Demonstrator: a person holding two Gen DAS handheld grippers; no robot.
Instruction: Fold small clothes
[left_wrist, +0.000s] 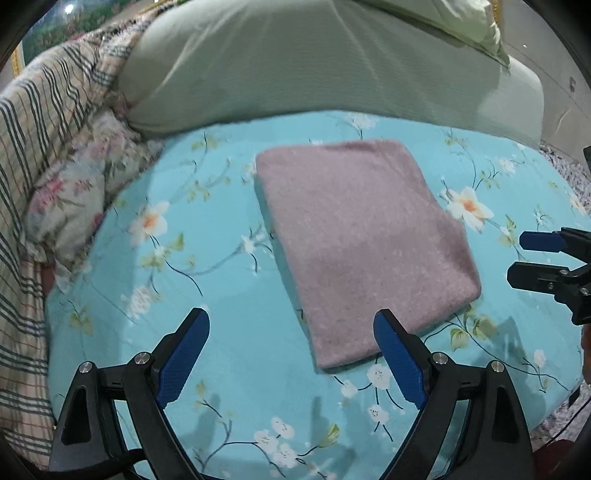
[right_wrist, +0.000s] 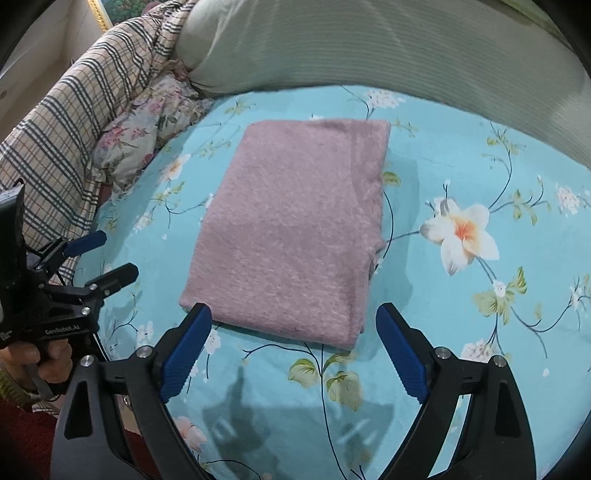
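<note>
A pink fuzzy garment (left_wrist: 362, 243) lies folded into a neat rectangle on the turquoise floral sheet (left_wrist: 207, 236); it also shows in the right wrist view (right_wrist: 295, 229). My left gripper (left_wrist: 291, 321) is open and empty, held above the sheet just before the garment's near left corner. My right gripper (right_wrist: 294, 315) is open and empty, above the garment's near edge. Each gripper shows in the other's view: the right one (left_wrist: 517, 258) at the right edge, the left one (right_wrist: 118, 254) at the left edge, both open.
A grey-green pillow (left_wrist: 314, 62) lies behind the garment. A plaid blanket (left_wrist: 48, 122) and a floral quilt (left_wrist: 77, 192) are bunched at the left. The bed's edge curves down at the right (left_wrist: 565, 173).
</note>
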